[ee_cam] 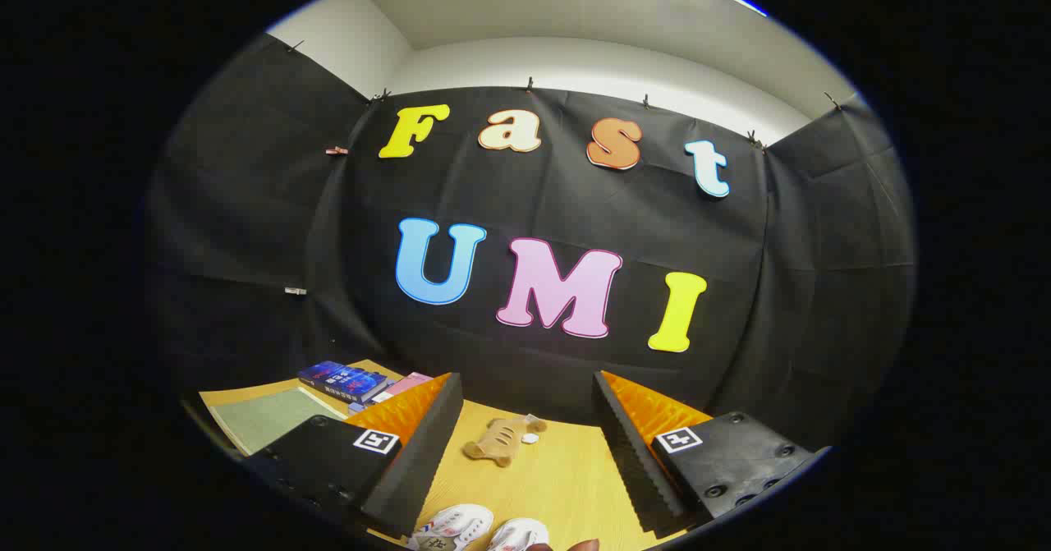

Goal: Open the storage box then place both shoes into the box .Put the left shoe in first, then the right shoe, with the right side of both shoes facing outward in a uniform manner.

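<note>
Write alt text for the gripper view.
The gripper has its fingers wide open, holding nothing, above a wooden table. Two white shoes lie between the fingers, a tan plush toy beyond them, and books off to the left.

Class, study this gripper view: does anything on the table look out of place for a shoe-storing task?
A small tan plush toy lies on the table beyond the open gripper, unrelated to the white shoes below. Books sit stacked aside.

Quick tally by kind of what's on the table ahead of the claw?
Shoes: 2, white, and, low between the open claw's fingers
Plush toy: 1
Books: 2, blue and pink
Green mat: 1
Total: 6
</note>
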A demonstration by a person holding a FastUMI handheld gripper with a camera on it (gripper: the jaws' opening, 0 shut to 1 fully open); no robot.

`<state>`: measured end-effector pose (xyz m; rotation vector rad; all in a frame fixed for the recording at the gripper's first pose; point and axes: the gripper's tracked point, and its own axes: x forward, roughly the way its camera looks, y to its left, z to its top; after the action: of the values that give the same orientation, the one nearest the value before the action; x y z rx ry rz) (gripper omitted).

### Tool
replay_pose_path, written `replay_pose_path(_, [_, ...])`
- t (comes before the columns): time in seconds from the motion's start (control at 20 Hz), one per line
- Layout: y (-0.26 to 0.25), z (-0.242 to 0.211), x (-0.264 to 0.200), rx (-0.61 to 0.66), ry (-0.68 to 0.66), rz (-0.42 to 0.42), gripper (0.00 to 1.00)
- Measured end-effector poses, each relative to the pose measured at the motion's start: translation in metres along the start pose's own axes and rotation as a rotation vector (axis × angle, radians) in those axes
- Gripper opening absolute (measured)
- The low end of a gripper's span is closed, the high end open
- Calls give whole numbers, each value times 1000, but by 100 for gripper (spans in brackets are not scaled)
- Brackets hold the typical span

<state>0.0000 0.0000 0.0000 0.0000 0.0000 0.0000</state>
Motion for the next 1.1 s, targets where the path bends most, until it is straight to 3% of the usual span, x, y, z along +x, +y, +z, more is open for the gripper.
replay_pose_path(0.85, [8, -1, -4, 14, 7, 26, 97])
replay_pose_path(0.95, [28, -1, -4, 55, 4, 113, 97])
replay_pose_path(1.1, [79, -10, -10, 253, 52, 372, 97])
